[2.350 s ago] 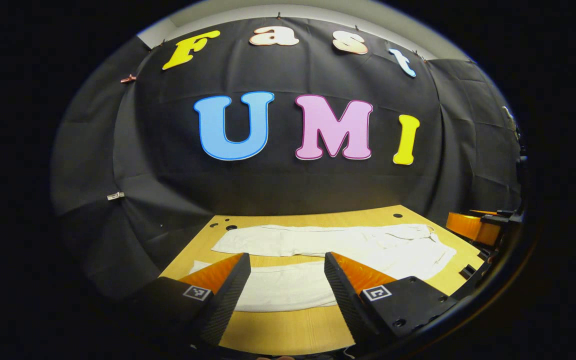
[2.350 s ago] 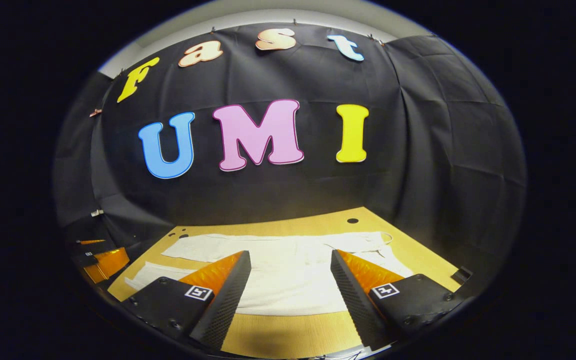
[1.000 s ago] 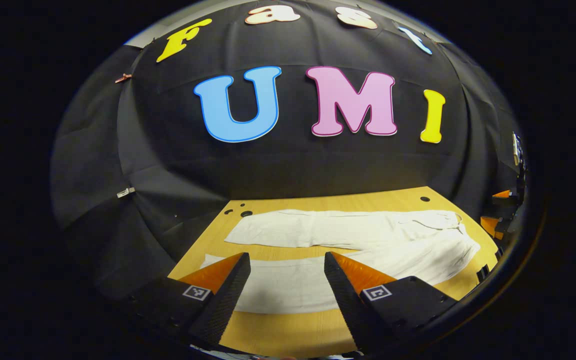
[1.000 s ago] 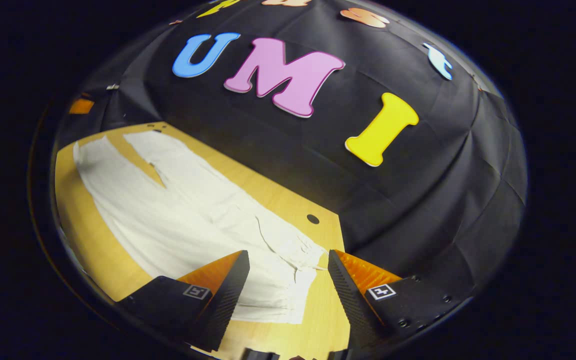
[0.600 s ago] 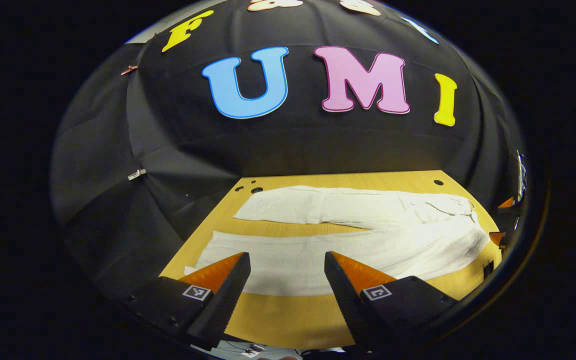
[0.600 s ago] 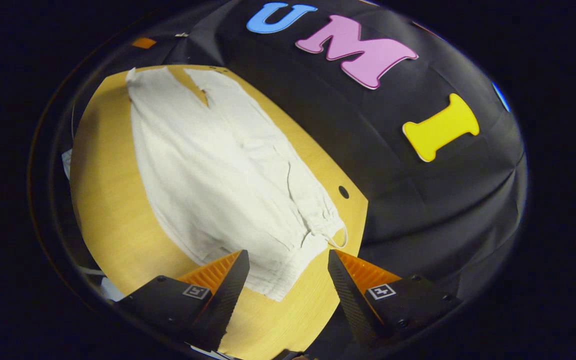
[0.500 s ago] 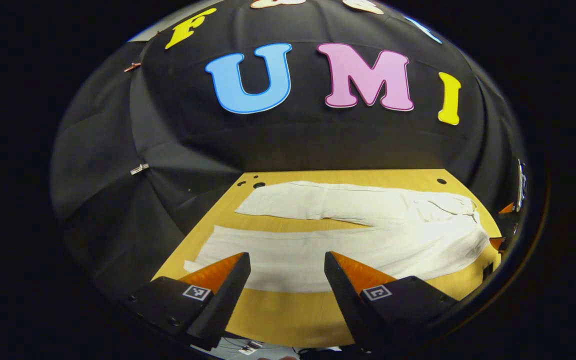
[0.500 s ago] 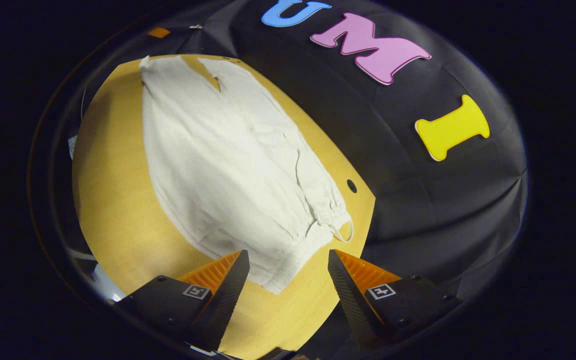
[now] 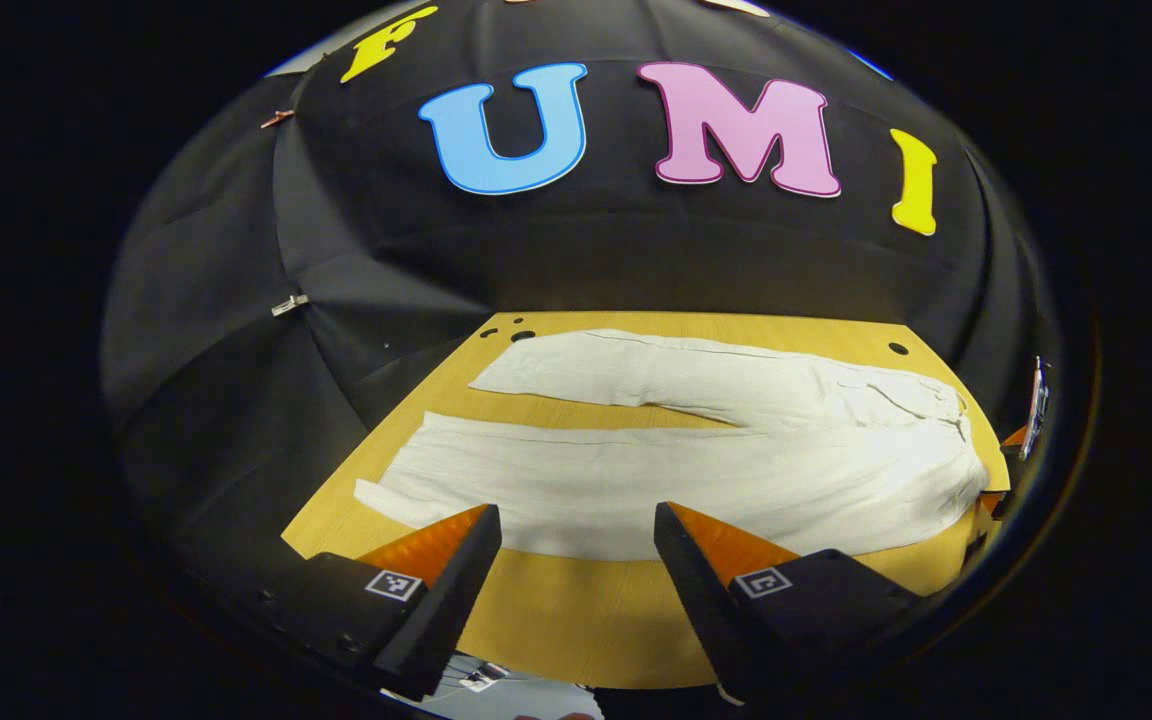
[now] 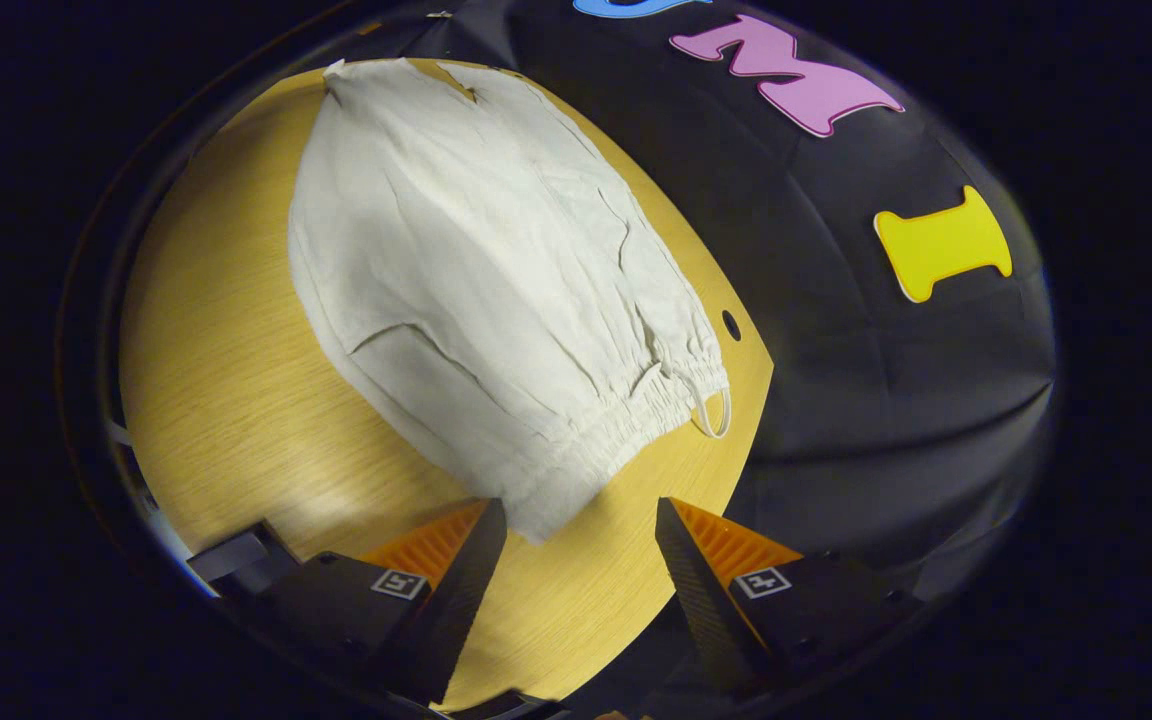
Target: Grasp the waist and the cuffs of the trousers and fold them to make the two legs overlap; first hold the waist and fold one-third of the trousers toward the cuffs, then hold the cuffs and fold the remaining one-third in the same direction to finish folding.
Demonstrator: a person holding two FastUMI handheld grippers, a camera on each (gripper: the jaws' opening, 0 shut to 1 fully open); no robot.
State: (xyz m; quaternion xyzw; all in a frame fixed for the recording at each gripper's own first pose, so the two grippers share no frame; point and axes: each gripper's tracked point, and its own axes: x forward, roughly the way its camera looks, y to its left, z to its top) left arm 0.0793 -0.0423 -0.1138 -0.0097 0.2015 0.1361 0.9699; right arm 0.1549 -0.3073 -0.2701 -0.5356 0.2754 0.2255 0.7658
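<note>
Wooden table point(image 9: 576, 620); white trousers point(image 9: 696, 470) flat

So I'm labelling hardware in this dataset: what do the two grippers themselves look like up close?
Both alike. The left gripper and right gripper each have two wedge-shaped fingers with ribbed inner faces, mounted on dark blocks with screws. Each block carries a small square black-and-white marker.

Off-white trousers point(image 9: 696, 470) lie flat on the table — legs spread apart, gathered waist point(image 10: 626, 420) unfolded.

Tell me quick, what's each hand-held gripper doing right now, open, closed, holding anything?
Left hand-held gripper: open, holding nothing, above the near leg of the trousers.
Right hand-held gripper: open, holding nothing, at the waist corner.
</note>
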